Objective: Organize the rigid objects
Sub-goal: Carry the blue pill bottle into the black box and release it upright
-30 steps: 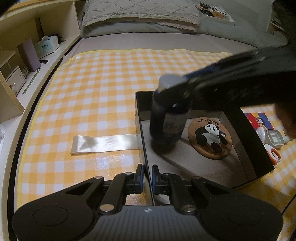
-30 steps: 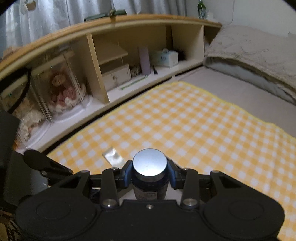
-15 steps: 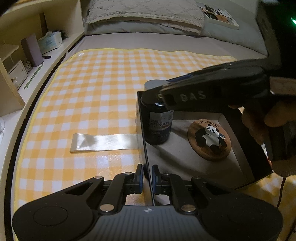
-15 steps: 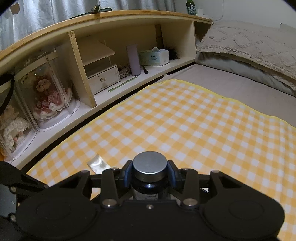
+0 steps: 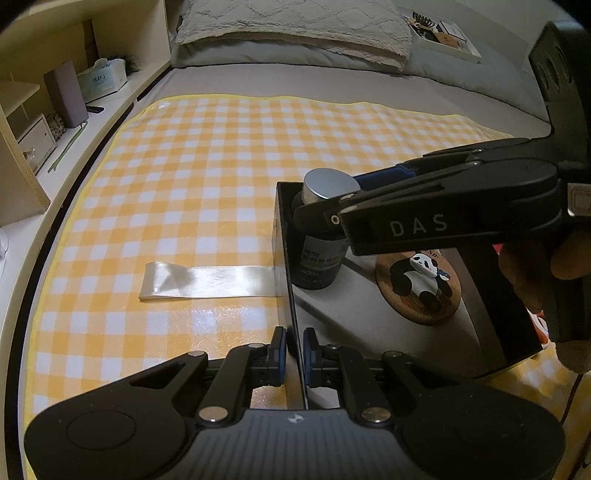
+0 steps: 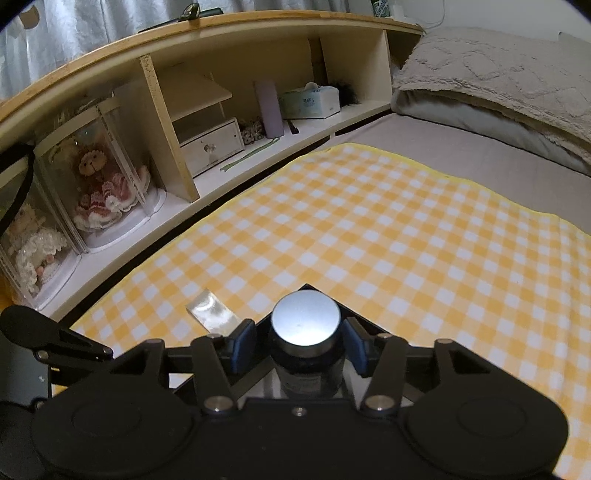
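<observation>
A dark bottle (image 5: 319,258) with a silver cap (image 6: 306,321) stands upright in the far left corner of a black box (image 5: 498,332). Beside it on the box floor lies a round panda coaster (image 5: 419,284). My right gripper (image 6: 306,345) straddles the cap and its jaws are opening. Its blue pads (image 6: 243,347) stand a little off both sides of the cap. From the left wrist view the right gripper (image 5: 332,195) reaches in from the right, held by a person's hand (image 5: 535,266). My left gripper (image 5: 294,354) is shut on the box's near left wall (image 5: 291,306).
A clear plastic strip (image 5: 207,277) lies flat on the yellow checked cloth (image 5: 184,184) left of the box. A low shelf (image 6: 258,158) with a tissue box (image 6: 310,101), a small drawer and cased dolls (image 6: 99,188) runs along the bed's left side. Pillows (image 5: 295,26) lie beyond.
The right gripper brought the bottle down from a tilt and set it upright in the box's corner. Its pads have since spread off the cap. The left gripper kept still on the wall.
</observation>
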Demonstrator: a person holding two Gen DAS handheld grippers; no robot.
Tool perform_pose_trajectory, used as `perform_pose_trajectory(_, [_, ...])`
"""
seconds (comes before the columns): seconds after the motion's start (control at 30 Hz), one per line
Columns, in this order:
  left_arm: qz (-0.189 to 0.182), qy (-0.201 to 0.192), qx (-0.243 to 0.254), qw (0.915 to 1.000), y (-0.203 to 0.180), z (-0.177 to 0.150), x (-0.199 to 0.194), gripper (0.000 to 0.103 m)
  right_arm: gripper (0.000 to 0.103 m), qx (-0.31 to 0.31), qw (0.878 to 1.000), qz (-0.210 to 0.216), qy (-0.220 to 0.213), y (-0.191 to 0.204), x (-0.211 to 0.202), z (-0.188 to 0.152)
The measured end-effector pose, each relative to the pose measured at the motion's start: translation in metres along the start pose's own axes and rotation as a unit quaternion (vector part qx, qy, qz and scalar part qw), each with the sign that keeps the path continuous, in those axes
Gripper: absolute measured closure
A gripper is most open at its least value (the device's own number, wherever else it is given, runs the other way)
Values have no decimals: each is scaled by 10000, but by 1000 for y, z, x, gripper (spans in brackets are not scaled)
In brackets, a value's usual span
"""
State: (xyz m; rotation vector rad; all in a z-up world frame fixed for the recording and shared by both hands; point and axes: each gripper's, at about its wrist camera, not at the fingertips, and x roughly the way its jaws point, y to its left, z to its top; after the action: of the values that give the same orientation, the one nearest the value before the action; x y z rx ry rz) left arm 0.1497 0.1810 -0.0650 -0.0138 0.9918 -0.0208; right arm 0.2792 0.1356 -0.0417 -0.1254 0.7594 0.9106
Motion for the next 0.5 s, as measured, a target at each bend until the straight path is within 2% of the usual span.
perform_pose_trajectory(0.13, [4, -1, -3, 10000, -1, 0, 0, 93, 32, 169, 9996, -71, 237, -3, -1, 2])
perform_pose_trajectory(0.27, [6, -1, -23, 10000, -1, 1, 0, 93, 34, 136, 9986, -99, 510, -5, -1, -2])
perform_pose_trajectory(0.3, [6, -3, -20, 10000, -1, 1, 0, 93, 39, 108, 9980, -88, 623, -5, 1, -3])
perform_pose_trajectory(0.37, [6, -2, -19, 10000, -1, 1, 0, 93, 58, 40, 9962, 35, 873, -5, 7, -7])
perform_pose_trajectory(0.4, [5, -2, -20, 10000, -1, 1, 1, 93, 73, -9, 9949, 50, 1011, -4, 11, -10])
perform_pose_trajectory(0.43, [6, -2, -20, 10000, -2, 1, 0, 93, 80, -75, 9936, 7, 1124, -4, 16, -12])
perform_pose_trajectory(0.5, [6, -4, -20, 10000, -1, 0, 0, 93, 83, -218, 9931, -95, 1150, -3, 23, -17])
